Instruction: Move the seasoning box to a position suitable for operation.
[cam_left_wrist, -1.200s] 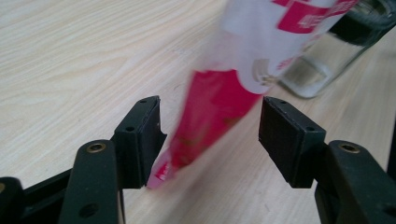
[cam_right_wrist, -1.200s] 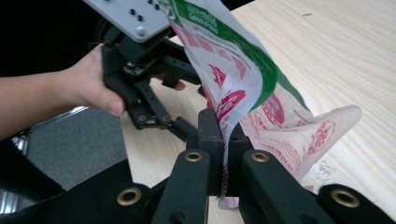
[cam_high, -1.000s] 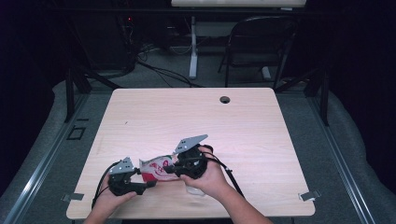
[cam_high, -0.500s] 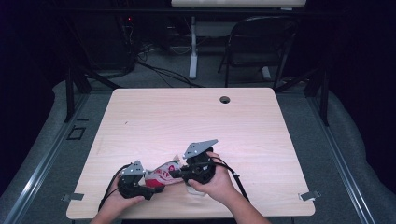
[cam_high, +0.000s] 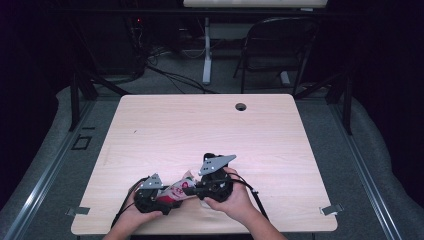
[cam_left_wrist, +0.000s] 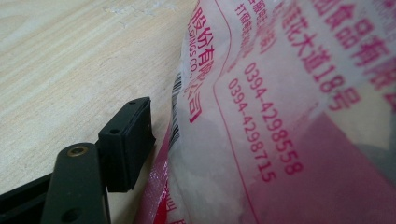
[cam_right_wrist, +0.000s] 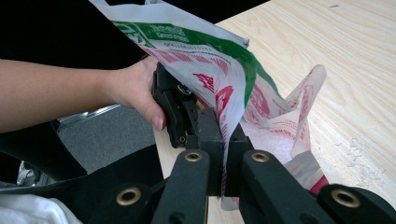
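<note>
A white plastic bag (cam_high: 175, 190) with red and green print hangs between my two grippers near the table's front edge. My right gripper (cam_high: 194, 190) is shut on it, and in the right gripper view its pads (cam_right_wrist: 224, 140) pinch the film of the bag (cam_right_wrist: 219, 74). My left gripper (cam_high: 165, 196) has just been opening its jaws. In its own view one black finger (cam_left_wrist: 126, 140) stands a little off the edge of the bag (cam_left_wrist: 280, 116), which hides the other finger. A hand holds the left gripper (cam_right_wrist: 180, 112) behind the bag.
The light wooden table (cam_high: 200, 130) has a round cable hole (cam_high: 241, 106) near its far edge. Beyond it stand a dark folding chair (cam_high: 280, 45) and cables on the floor. Both forearms come in over the front edge.
The left gripper has slid right, closer to the right gripper, and the bag between them has bunched up. The right gripper has barely moved.
</note>
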